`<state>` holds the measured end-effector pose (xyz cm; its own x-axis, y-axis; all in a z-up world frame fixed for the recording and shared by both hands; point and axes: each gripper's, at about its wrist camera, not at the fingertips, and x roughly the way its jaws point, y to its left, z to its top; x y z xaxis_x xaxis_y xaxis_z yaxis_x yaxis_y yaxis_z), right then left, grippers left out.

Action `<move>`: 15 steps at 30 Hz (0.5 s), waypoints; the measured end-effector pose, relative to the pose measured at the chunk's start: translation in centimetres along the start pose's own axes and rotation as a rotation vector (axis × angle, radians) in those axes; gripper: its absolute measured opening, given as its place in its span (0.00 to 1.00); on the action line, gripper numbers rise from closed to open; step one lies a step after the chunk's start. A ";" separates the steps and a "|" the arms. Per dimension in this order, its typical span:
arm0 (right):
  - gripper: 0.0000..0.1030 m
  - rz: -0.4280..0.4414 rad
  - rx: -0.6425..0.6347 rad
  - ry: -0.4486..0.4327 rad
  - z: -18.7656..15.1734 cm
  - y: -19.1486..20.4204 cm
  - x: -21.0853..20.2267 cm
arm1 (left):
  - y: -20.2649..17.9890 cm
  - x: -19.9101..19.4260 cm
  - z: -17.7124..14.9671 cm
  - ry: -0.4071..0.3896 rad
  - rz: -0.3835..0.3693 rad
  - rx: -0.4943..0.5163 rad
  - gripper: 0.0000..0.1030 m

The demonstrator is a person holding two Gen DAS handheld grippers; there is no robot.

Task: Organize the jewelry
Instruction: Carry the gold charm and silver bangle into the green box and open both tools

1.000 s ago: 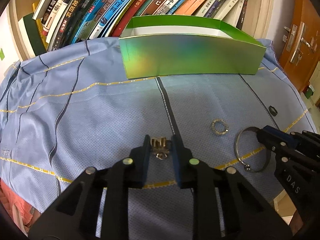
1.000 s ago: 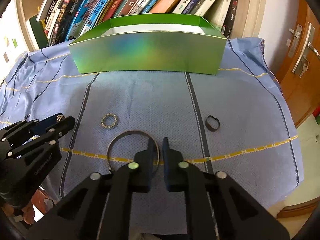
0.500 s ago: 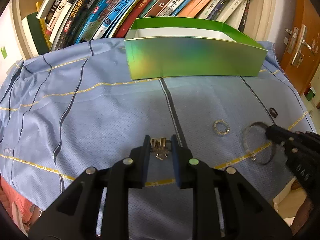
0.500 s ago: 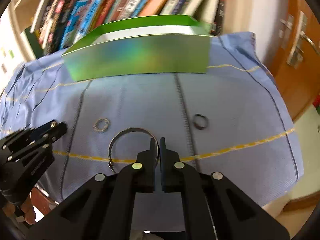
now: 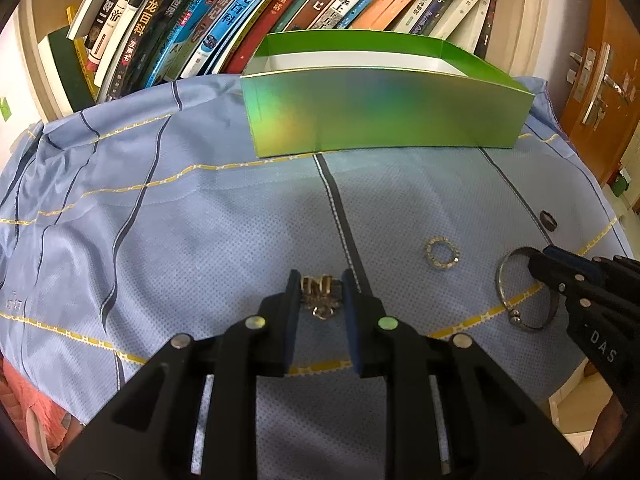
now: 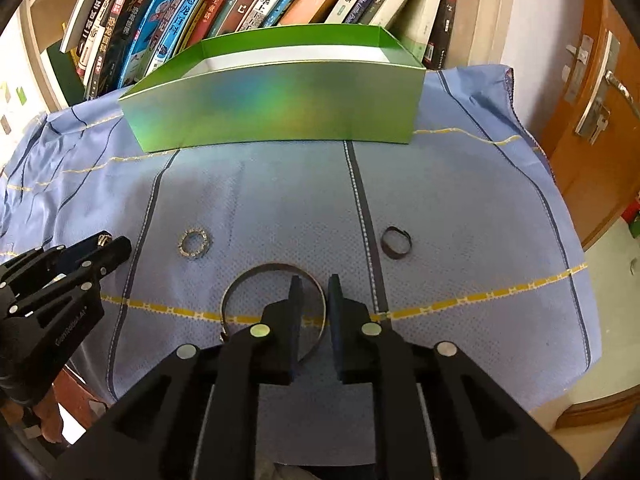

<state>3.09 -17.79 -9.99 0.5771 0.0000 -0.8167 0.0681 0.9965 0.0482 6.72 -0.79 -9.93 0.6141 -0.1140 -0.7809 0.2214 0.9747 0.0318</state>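
Observation:
My left gripper [image 5: 318, 276] is shut on a small gold charm [image 5: 317, 286], which rests just above the blue striped cloth [image 5: 200, 240]. My right gripper [image 6: 315, 280] stands over the right side of a silver bangle [image 6: 256, 276]. The bangle's band runs between its nearly closed fingers. From the left wrist, the right gripper [image 5: 538, 256] tips touch the bangle [image 5: 502, 280] at its upper right edge. A sparkly ring [image 6: 195, 244] and a dark ring [image 6: 396, 242] lie loose on the cloth. A shiny green open box [image 6: 280, 104] stands at the back.
Leaning books [image 5: 240, 20] fill the shelf behind the box. A wooden door [image 6: 600, 100] with a metal handle is at the right. The cloth ends at the table's right and near edges. My left gripper [image 6: 116, 244] shows at the left edge of the right wrist view.
The right gripper's fingers narrowed around the bangle's band, and the bangle shifted slightly to the right. The left gripper and its charm stayed where they were.

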 end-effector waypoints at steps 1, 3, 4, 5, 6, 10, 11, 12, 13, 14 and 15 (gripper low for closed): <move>0.04 0.013 0.003 0.001 0.1 -0.1 -0.1 | 0.0 0.0 0.0 0.002 0.000 -0.002 0.20; 0.04 0.005 -0.006 -0.023 0.5 0.0 -0.8 | 0.2 -0.5 0.3 -0.012 -0.003 -0.016 0.20; 0.04 0.005 -0.007 -0.039 0.8 0.0 -1.4 | 0.3 -0.8 0.4 -0.022 -0.002 -0.019 0.20; 0.04 0.009 -0.006 -0.058 1.2 0.0 -2.0 | 0.5 -1.2 0.7 -0.037 0.001 -0.020 0.20; 0.04 0.008 -0.006 -0.075 1.5 0.0 -2.6 | 0.6 -1.8 1.1 -0.057 0.005 -0.019 0.20; 0.04 -0.003 -0.013 -0.172 3.5 -0.1 -5.4 | 0.8 -3.9 2.8 -0.130 0.006 -0.015 0.20; 0.04 -0.003 -0.012 -0.201 4.3 -0.2 -6.3 | 0.8 -4.5 3.5 -0.151 0.004 -0.014 0.20; 0.04 -0.003 -0.014 -0.222 5.0 -0.2 -6.8 | 0.9 -5.1 4.2 -0.174 0.006 -0.011 0.20; 0.04 -0.002 -0.017 -0.254 6.0 -0.2 -7.7 | 0.9 -5.6 4.9 -0.194 0.005 -0.009 0.20; 0.04 0.001 -0.020 -0.286 7.1 -0.2 -8.5 | 1.1 -6.3 5.9 -0.226 0.000 -0.008 0.20; 0.04 0.003 -0.021 -0.309 7.9 -0.2 -9.0 | 1.1 -6.8 6.7 -0.249 0.000 -0.011 0.20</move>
<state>4.33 -18.66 1.90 0.7977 -0.0189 -0.6028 0.0509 0.9980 0.0362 7.86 -0.20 -0.45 0.7823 -0.1561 -0.6030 0.2135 0.9766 0.0242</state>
